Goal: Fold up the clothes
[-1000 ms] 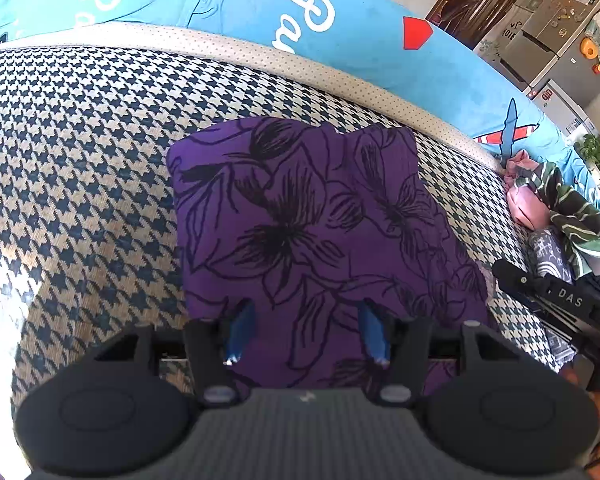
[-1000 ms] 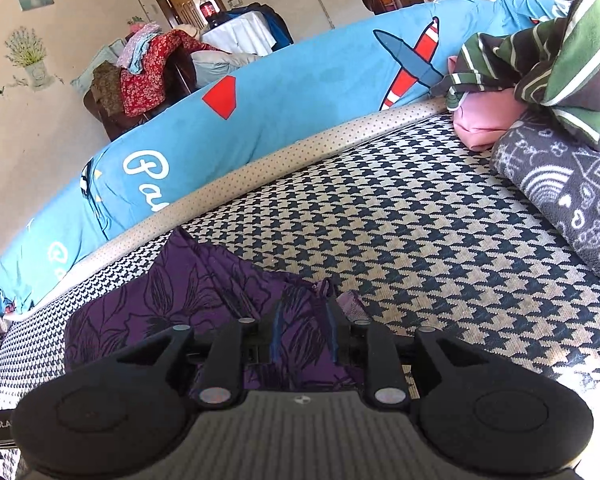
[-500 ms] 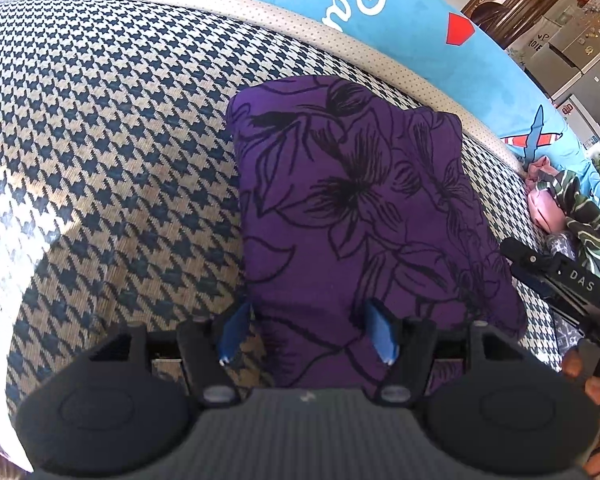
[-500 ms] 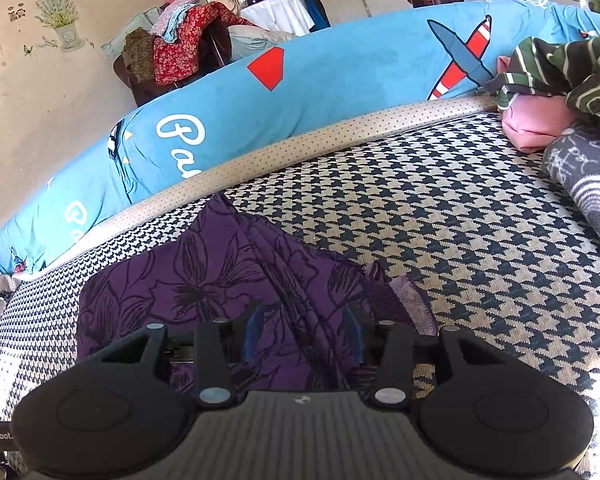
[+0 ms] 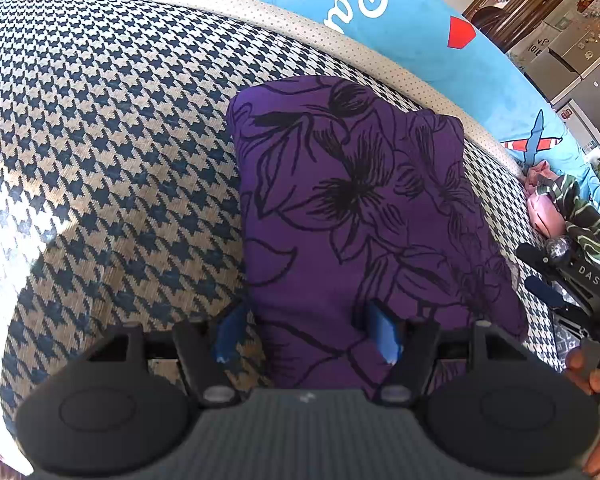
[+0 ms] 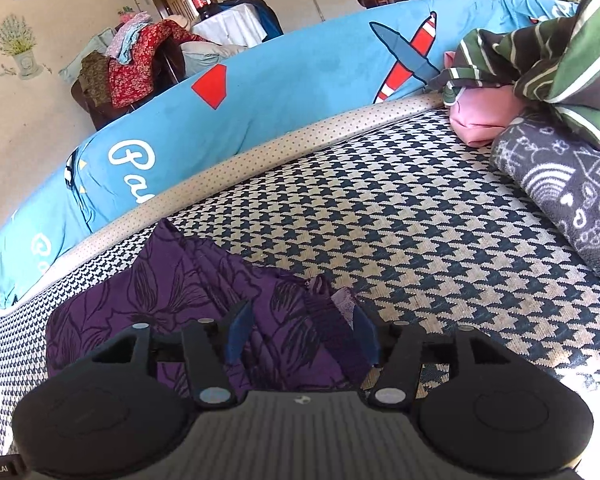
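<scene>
Purple floral garment lies folded (houndstooth cover); left gripper and right gripper both spread apart

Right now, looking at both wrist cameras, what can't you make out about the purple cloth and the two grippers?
- Near edge of the purple cloth: left wrist view, hidden behind the left gripper body.
- How many layers it has: not visible in either view.
- Right gripper: right wrist view, a bunched fold lies against one of its fingers; whether they touch is unclear.
- Person's hand: left wrist view, cut off by the frame edge.
</scene>
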Available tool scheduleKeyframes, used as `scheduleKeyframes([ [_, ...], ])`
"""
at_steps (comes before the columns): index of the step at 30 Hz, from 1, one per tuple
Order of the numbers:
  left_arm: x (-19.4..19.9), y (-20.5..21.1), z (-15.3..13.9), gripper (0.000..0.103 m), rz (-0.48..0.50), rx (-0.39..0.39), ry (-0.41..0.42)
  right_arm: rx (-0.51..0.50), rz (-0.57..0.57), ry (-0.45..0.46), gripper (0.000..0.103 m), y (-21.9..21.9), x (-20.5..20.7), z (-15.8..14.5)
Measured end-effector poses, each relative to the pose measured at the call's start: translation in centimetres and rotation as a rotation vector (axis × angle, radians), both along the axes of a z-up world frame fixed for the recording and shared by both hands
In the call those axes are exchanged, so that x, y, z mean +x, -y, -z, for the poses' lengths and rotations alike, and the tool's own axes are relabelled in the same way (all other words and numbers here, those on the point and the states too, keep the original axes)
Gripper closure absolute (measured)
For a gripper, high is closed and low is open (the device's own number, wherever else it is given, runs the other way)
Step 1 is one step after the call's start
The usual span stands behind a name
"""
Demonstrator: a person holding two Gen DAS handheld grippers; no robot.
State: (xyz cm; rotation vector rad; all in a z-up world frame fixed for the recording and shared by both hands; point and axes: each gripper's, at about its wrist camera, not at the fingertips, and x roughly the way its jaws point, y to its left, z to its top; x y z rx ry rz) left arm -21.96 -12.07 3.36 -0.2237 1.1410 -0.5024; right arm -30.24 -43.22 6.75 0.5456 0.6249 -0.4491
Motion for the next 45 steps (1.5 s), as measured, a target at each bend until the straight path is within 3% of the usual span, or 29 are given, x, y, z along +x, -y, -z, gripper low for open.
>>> scheduleKeyframes([
  [15, 0.0, 1.4, 0.3, 0.036, -0.007, -0.008, -0.001, 0.007, 0.017, -0.004, 0.041, 0.2, 0.1, 0.1],
  [27, 0.4, 0.2, -0.1, 0.032, -0.018, -0.04, 0.015, 0.023, 0.042, -0.01, 0.027, 0.5, 0.1, 0.4],
  [35, 1.5, 1.1, 0.4, 0.027, -0.026, -0.046, 0.026, 0.025, 0.054, -0.034, 0.013, 0.6, 0.3, 1.0],
  [45, 3.1, 3.0, 2.4, 0.019, -0.062, -0.087, -0.012, 0.092, 0.026, -0.099, 0.011, 0.4, 1.8, 3.0],
])
